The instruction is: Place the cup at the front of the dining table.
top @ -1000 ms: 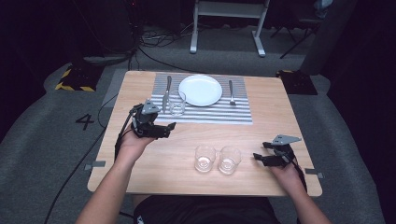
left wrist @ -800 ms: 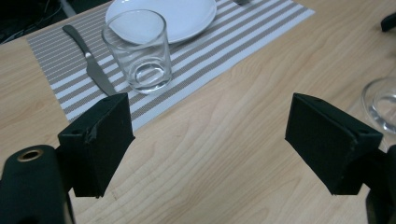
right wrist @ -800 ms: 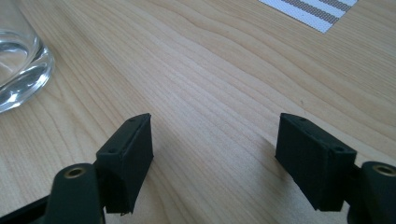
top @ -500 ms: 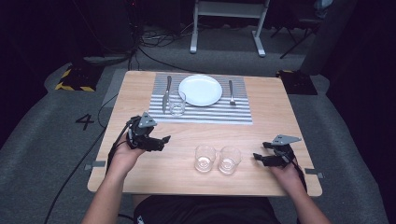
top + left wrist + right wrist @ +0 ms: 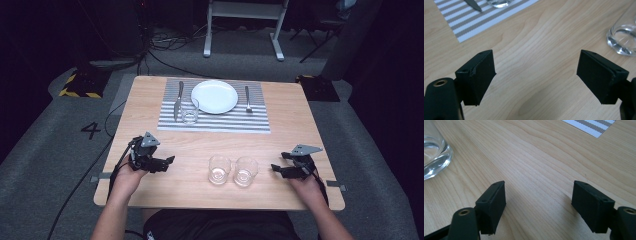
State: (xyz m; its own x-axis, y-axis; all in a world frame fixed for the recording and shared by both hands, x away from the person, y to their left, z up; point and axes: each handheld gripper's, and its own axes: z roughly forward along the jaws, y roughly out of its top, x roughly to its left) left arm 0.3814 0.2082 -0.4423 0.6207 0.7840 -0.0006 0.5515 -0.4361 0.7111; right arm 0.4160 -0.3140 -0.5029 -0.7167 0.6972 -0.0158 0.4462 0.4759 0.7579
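Two glasses [image 5: 219, 169] [image 5: 245, 171] stand untouched side by side on bare table [image 5: 300, 125] between left gripper [image 5: 167, 161] and right gripper [image 5: 274, 168], both spread wide and empty; a third glass [image 5: 190, 114] already sits on the striped mat [image 5: 215, 122] beside the plate [image 5: 214, 96], so two placements likely remain.

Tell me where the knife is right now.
In the high view the knife lies on the left part of the striped placemat, left of the white plate, with a glass just beside it.

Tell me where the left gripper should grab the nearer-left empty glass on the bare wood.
Grip the left glass across its side wall, low, approaching from its left where the left gripper sits open. Its right side touches or nearly touches the second glass.
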